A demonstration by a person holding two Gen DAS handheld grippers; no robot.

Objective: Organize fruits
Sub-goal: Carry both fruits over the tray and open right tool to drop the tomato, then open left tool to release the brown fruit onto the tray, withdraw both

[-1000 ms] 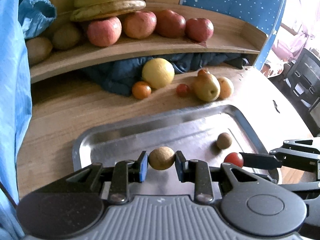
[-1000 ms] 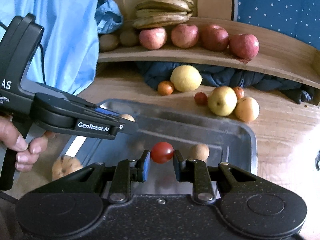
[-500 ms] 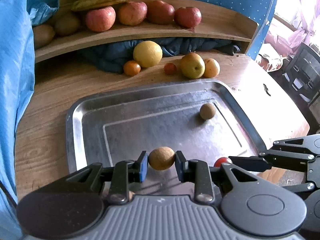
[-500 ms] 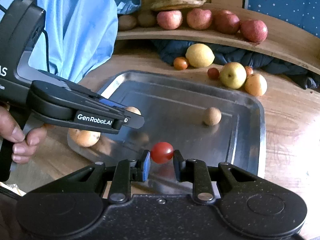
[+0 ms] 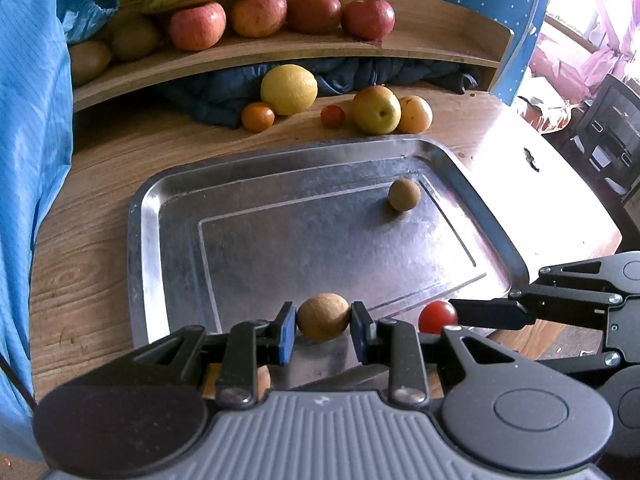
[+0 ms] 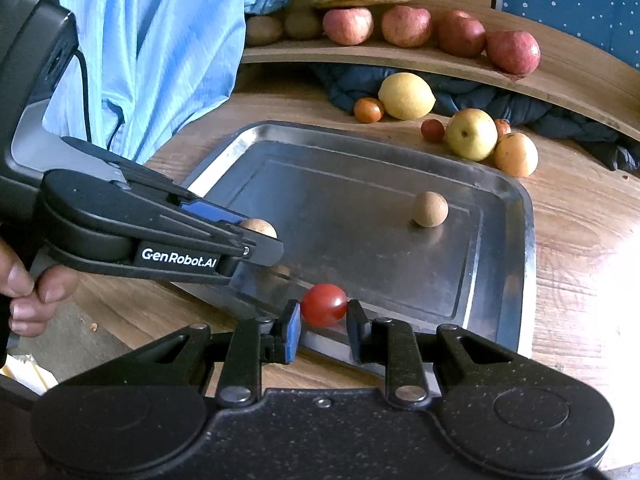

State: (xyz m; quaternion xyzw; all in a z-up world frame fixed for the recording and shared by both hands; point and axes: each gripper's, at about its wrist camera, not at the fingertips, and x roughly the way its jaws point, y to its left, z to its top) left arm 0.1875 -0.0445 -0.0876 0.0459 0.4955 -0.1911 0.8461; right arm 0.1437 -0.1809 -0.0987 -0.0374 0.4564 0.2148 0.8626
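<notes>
Now my left gripper [image 5: 323, 327] clamps a brown fruit [image 5: 323, 316], my right gripper [image 6: 323, 325] a cherry tomato [image 6: 323, 305], both over the tray [image 5: 140, 216] near edge, its floor just beyond

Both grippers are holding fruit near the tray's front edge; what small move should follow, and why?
Probably lower the left gripper and release its round tan fruit onto the metal tray, near the matching tan fruit already lying there. The right gripper grips a cherry tomato over the tray's front rim, so it could follow.
</notes>
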